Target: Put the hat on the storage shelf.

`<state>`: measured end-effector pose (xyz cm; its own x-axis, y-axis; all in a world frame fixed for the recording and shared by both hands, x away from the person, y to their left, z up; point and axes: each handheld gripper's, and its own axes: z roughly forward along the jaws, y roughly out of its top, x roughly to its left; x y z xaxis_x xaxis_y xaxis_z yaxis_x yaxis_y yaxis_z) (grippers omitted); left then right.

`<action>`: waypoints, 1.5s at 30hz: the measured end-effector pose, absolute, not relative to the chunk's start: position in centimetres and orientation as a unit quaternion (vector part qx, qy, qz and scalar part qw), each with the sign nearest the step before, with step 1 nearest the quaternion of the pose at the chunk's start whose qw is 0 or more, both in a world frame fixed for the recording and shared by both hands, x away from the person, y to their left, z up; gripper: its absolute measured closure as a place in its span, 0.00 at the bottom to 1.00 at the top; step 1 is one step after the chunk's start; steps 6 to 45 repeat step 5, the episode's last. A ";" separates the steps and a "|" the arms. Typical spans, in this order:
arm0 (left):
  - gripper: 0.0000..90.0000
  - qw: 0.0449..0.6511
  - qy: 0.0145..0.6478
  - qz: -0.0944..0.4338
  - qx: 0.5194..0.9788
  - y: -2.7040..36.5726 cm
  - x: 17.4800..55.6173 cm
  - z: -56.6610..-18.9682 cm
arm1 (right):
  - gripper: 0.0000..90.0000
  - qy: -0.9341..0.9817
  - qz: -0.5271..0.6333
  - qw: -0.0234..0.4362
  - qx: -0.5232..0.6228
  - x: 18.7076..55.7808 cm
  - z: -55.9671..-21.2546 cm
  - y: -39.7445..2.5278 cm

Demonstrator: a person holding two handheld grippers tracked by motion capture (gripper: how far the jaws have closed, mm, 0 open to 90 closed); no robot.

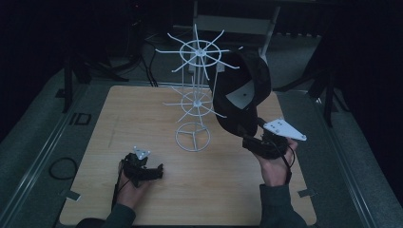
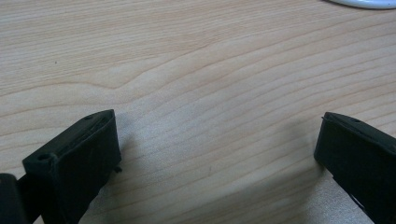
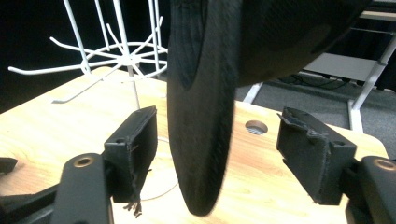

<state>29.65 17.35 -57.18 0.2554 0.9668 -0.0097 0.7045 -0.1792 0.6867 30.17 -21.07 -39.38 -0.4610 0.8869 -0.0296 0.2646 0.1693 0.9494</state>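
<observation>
A black cap point(image 1: 242, 90) hangs at the right side of a white wire rack point(image 1: 197, 50), up by its top ring of hooks. The cap's brim point(image 3: 201, 116) points down between the jaws of my right gripper point(image 3: 217, 140), which stand open on either side without touching it. From above, the right gripper point(image 1: 251, 139) sits just below the cap, right of the rack's round base point(image 1: 192, 137). My left gripper point(image 1: 158, 170) rests low on the wooden table point(image 1: 142, 114) at the front left, open, with bare wood between its jaws point(image 2: 217, 154).
The rack's base rim point(image 2: 369, 3) lies just ahead of the left gripper. A round cable hole point(image 3: 256, 127) sits in the table behind the brim. A cable loop point(image 1: 62, 167) lies on the floor at left. A grey frame point(image 1: 233, 23) stands behind the table.
</observation>
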 end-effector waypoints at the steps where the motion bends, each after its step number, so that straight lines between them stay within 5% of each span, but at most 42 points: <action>1: 0.00 0.296 0.569 0.222 0.735 17.3 29.6 -57.2 | 0.31 0.697 0.495 0.312 0.415 30.1 -39.5 -21.2; 45: 0.00 0.295 0.569 0.222 0.735 17.4 29.6 -57.2 | 0.28 0.699 0.493 0.306 0.418 30.1 -39.9 -21.4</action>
